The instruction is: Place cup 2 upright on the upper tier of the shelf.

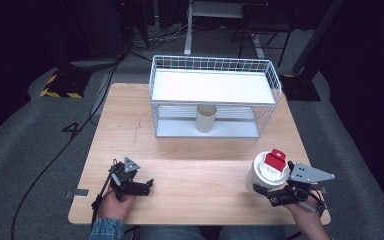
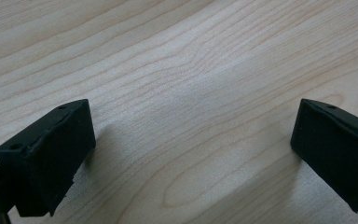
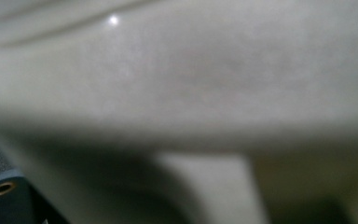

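A white cylindrical container (image 1: 266, 172) with a red and white lid stands tilted near the table's front right. My right gripper (image 1: 272, 196) is shut on its lower side. In the right gripper view the container's pale wall (image 3: 182, 79) is a close blur and the jaws are hidden. A white wire rack (image 1: 215, 102) with an upper shelf stands at the back centre. On the rack's lower level a beige cup (image 1: 206, 118) stands upright. My left gripper (image 1: 145, 186) rests at the front left, open over bare wood (image 2: 191, 149) with nothing between its jaws.
The wooden table (image 1: 180, 150) has free room between the rack and both grippers. A black cable (image 1: 60, 150) runs over the grey floor on the left. A yellow-and-black striped base (image 1: 60, 85) sits beyond the table's far left corner.
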Motion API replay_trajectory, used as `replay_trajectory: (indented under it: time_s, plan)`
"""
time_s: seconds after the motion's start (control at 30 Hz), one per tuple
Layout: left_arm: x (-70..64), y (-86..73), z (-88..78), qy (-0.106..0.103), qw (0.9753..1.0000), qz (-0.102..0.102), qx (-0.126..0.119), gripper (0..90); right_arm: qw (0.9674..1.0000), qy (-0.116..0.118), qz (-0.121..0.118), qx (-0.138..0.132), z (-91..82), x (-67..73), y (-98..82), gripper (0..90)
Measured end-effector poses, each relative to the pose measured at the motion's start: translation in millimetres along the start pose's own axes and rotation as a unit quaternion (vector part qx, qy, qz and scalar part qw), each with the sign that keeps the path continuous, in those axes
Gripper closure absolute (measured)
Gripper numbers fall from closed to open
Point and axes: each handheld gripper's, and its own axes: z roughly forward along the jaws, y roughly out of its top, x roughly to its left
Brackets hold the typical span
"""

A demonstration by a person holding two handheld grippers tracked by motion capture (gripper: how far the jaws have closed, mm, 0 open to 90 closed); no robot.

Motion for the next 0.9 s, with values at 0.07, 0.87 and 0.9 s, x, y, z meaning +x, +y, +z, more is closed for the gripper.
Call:
replay_trajectory:
  time_s: [0.07, 0.87, 0.9]
  plan:
    - [0.0, 0.0, 0.0, 0.000, 1.0000, 0.000, 0.000, 0.3, 1.0000, 0.000, -0.002, -0.002, -0.5, -1.5, 6.0, 8.8]
    - [-1.4, 0.8, 0.8, 0.007, 0.9999, -0.007, 0.000, 0.3, 0.9995, 0.002, -0.030, -0.011, 9.6, -23.6, 75.2, 8.8]
    - [-1.4, 0.9, 0.8, 0.007, 1.0000, -0.006, 0.000, 0.3, 0.9995, 0.002, -0.031, -0.011, 10.5, -24.7, 78.1, 8.8]
